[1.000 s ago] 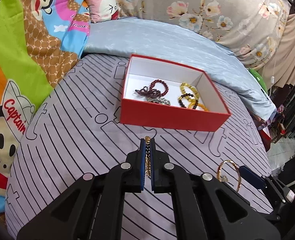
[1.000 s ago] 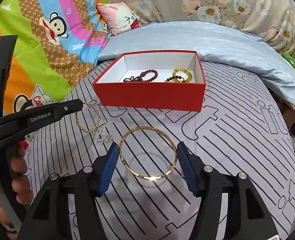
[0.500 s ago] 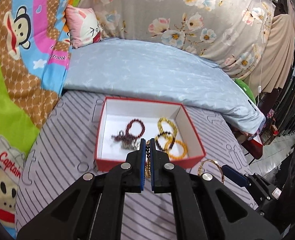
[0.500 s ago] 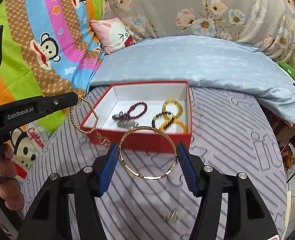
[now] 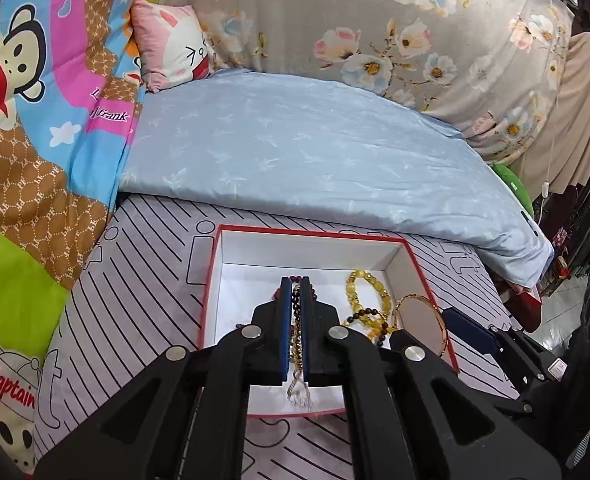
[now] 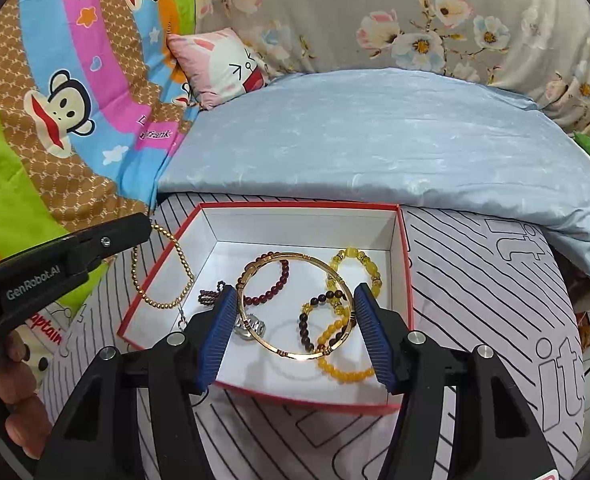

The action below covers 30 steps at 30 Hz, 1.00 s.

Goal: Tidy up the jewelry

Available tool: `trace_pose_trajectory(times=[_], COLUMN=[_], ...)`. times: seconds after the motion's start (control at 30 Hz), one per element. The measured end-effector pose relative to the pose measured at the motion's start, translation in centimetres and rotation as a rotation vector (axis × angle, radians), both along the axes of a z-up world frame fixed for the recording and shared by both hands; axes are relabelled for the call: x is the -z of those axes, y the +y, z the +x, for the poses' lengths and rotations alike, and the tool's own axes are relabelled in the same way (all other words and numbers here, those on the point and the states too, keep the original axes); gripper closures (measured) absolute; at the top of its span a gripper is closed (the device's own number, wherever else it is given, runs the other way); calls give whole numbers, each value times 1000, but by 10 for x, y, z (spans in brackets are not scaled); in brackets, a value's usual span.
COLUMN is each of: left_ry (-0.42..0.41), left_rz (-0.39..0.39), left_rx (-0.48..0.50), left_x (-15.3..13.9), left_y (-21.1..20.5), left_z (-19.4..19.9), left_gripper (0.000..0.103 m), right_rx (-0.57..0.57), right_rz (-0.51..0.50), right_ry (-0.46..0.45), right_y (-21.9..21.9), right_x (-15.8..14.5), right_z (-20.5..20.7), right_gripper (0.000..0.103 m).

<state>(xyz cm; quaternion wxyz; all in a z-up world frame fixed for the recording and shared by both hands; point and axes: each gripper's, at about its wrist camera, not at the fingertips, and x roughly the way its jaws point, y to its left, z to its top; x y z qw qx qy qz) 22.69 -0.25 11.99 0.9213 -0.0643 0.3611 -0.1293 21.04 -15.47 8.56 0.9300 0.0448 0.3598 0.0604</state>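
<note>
A red box with a white inside (image 6: 307, 240) (image 5: 231, 248) lies on the striped bed cover. In it lie a dark red bead bracelet (image 6: 273, 286), yellow bead bracelets (image 6: 359, 264) (image 5: 365, 284) and a silver piece (image 6: 249, 326). My left gripper (image 5: 295, 312) is shut on a gold bead chain (image 5: 298, 344) (image 6: 163, 268) with a small charm, which hangs over the box's left side. My right gripper (image 6: 295, 312) is shut on a gold bangle (image 6: 297, 304) (image 5: 421, 326), held across its width over the box.
A light blue quilt (image 6: 375, 144) lies behind the box. A pink cartoon pillow (image 6: 223, 64) and a colourful monkey blanket (image 6: 75, 80) are at the left. The bed's edge drops off at the right (image 5: 535, 288).
Both grippers moved forward from the bed cover to over the box, carrying the chain and the bangle. The box now lies right beneath them.
</note>
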Motion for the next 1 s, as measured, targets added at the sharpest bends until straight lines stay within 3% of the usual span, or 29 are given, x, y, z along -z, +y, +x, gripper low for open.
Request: trace_pose_trajectory(times=[0.23, 0.43, 0.6, 0.73, 0.93, 1.0], left_ry=[-19, -54, -36, 9, 162, 184], left_rz=[-25, -55, -72, -49, -13, -20], left_rx=[-2, 26, 47, 61, 34, 24], left_x=[-11, -33, -35, -17, 49, 59], left_y=[14, 19, 20, 16, 15, 19], left_z=[-17, -51, -79, -93, -98, -99], left_gripper=[100, 100, 100, 99, 100, 100], right_rx=[6, -6, -16, -12, -10, -10], right_rz=[22, 36, 24, 26, 27, 24], right_ry=[-9, -30, -49, -46, -12, -2], right_y=[-3, 0, 2, -1, -4, -4], right_x=[-2, -10, -15, -13, 0, 4], right_z=[-2, -30, -56, -72, -86, -88], right_gripper=[45, 45, 45, 45, 45, 45])
